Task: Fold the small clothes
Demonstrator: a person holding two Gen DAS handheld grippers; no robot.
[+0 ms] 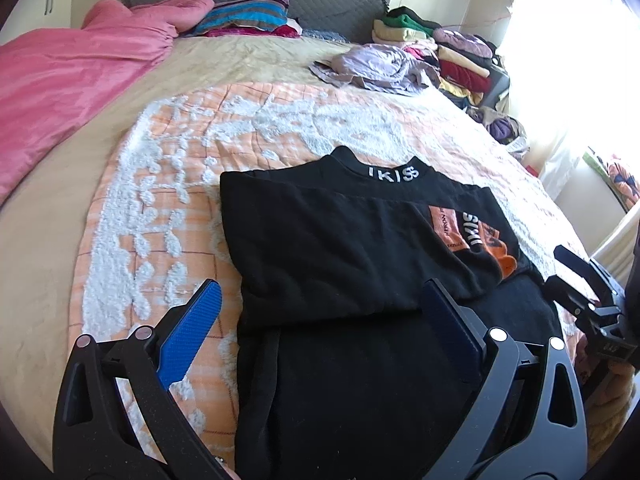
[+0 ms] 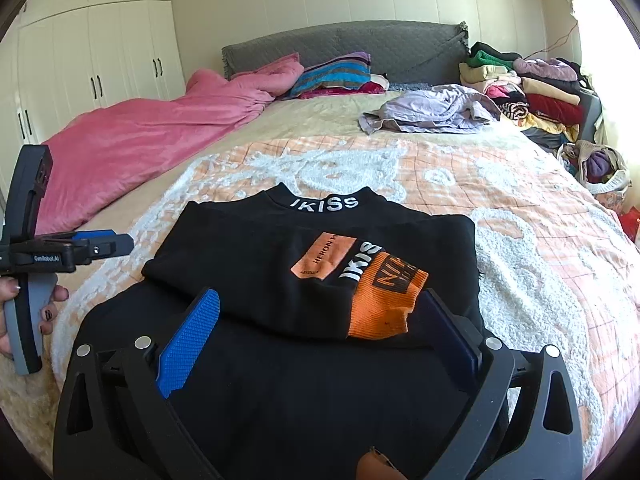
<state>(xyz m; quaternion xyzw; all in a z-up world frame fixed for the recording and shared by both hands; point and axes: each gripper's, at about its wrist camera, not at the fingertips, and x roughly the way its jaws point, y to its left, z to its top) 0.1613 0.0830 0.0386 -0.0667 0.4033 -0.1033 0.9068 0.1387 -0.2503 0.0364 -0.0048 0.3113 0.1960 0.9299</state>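
1. Hovering over the near hem: left gripper point(image 1: 320, 332) jaws spread wide, nothing between the pads; right gripper point(image 2: 320, 340) likewise wide open and empty.
2. Black sweater point(image 1: 344, 248) lies flat on the orange-and-white bedspread point(image 1: 168, 184), collar away from the cameras, both sleeves folded across the chest, orange cuff point(image 2: 384, 304) on top.
3. Likely step: bring the bottom half up to the collar. Judgement: pinch each hem corner through all layers, lift both sides level, carry the edge to just below the collar lettering, lay it down without dragging the sleeves askew.
4. Risk: the cuff sits loose on top and may slide out during the lift.
5. Count: one sweater in work; two grippers; one crumpled lilac garment point(image 2: 428, 112); one pink duvet point(image 2: 152, 140); one stack of folded clothes point(image 2: 532, 84); item count in it not readable.
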